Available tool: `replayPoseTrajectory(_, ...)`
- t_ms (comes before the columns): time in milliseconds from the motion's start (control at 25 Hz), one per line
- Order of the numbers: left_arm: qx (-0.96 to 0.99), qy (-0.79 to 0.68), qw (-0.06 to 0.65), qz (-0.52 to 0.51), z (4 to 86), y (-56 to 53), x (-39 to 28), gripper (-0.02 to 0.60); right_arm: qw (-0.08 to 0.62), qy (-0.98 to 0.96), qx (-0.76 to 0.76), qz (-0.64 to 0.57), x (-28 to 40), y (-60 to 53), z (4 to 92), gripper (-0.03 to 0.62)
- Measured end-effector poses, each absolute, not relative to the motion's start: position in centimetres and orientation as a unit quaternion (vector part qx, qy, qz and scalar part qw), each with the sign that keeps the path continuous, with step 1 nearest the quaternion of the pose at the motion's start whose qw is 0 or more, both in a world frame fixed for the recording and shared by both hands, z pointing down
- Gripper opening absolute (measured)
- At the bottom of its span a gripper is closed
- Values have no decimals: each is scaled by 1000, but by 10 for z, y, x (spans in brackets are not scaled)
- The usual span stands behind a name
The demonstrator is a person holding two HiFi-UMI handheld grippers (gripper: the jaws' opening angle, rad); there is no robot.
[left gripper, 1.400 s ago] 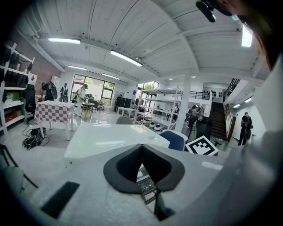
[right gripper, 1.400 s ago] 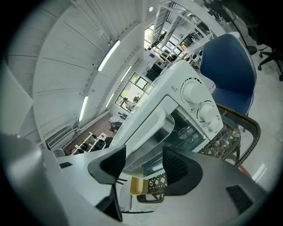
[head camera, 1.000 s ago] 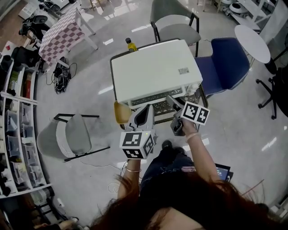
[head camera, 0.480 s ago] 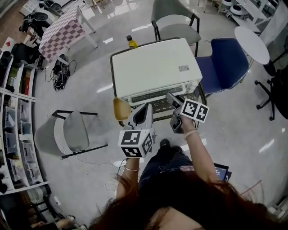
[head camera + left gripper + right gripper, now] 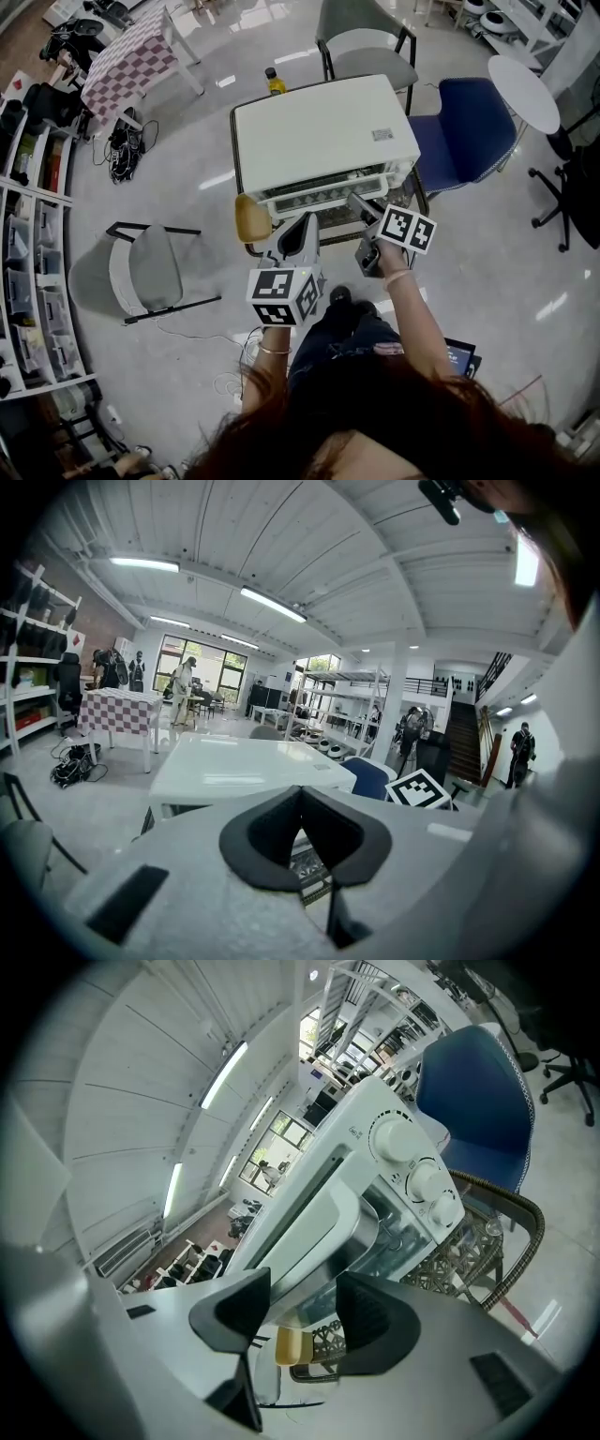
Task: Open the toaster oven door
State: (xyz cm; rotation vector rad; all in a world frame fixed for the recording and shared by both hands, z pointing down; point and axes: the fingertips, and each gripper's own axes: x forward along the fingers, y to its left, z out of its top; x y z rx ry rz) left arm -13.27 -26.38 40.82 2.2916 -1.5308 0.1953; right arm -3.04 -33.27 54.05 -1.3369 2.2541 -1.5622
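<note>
Jaws wide on my right gripper (image 5: 302,1302), toaster oven handle (image 5: 317,1211), a smooth white bar, in the gap, unpinched; left gripper (image 5: 302,797) closed, empty.

Bare floor (image 5: 187,187) lies open left of the toaster oven (image 5: 323,141). A tan seat (image 5: 251,218) crowds its front-left corner; a blue chair (image 5: 464,136) stands close on its right.
</note>
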Motion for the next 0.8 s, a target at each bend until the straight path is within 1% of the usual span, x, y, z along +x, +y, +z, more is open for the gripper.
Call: replayPoseTrajectory(800,810,-550,194,61,414,-233,-130,14,17,736,-444,-511,-22,-293,558,213)
